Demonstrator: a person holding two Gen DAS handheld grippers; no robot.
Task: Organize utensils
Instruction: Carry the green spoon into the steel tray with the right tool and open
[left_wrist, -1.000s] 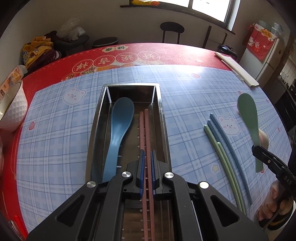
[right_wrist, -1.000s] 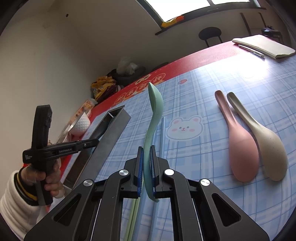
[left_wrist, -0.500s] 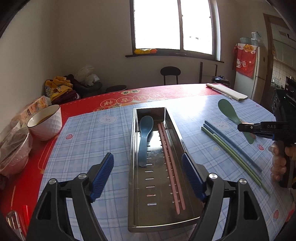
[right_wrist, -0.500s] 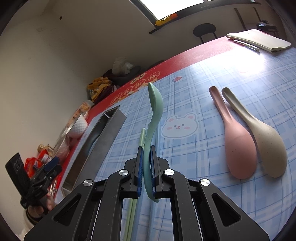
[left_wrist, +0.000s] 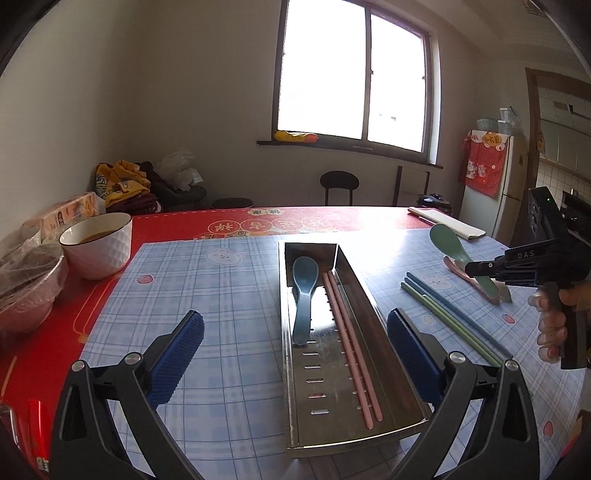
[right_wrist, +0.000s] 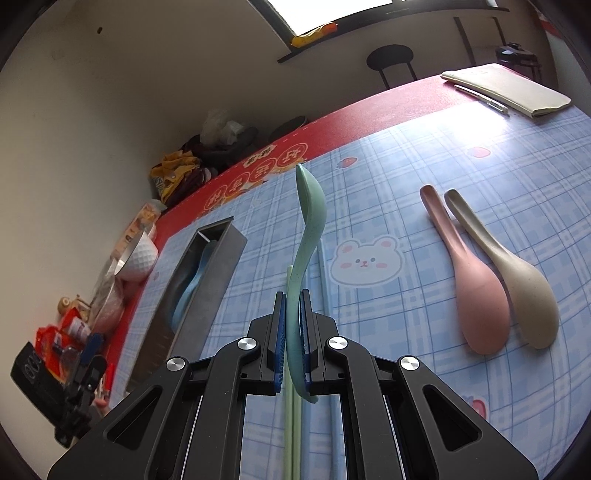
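Left wrist view: we hold the left gripper (left_wrist: 295, 354) above the near end of the long stainless-steel perforated tray (left_wrist: 369, 306). Its jaws have just been opening and now stand wide, nothing between them. Inside the tray we see a blue plastic spoon (left_wrist: 303, 291) lying beside a pair of pink chopsticks (left_wrist: 351, 347). On the blue checked tablecloth (left_wrist: 221, 295) to the tray's right lie green chopsticks (left_wrist: 443, 317) and blue chopsticks (left_wrist: 461, 314), side by side. Further right, the right gripper (left_wrist: 476, 267) carries a green plastic spoon (left_wrist: 448, 240) off the cloth. A white bowl (left_wrist: 98, 245) stands on the red mat at left.

Right wrist view: we see the right gripper's blue pads (right_wrist: 279, 332) clamped on the green spoon's handle, bowl end up and away from us. A pink spoon (right_wrist: 476, 295) and a beige spoon (right_wrist: 524, 291) lie touching on the cloth at right. The steel tray sits at left, well apart from them.
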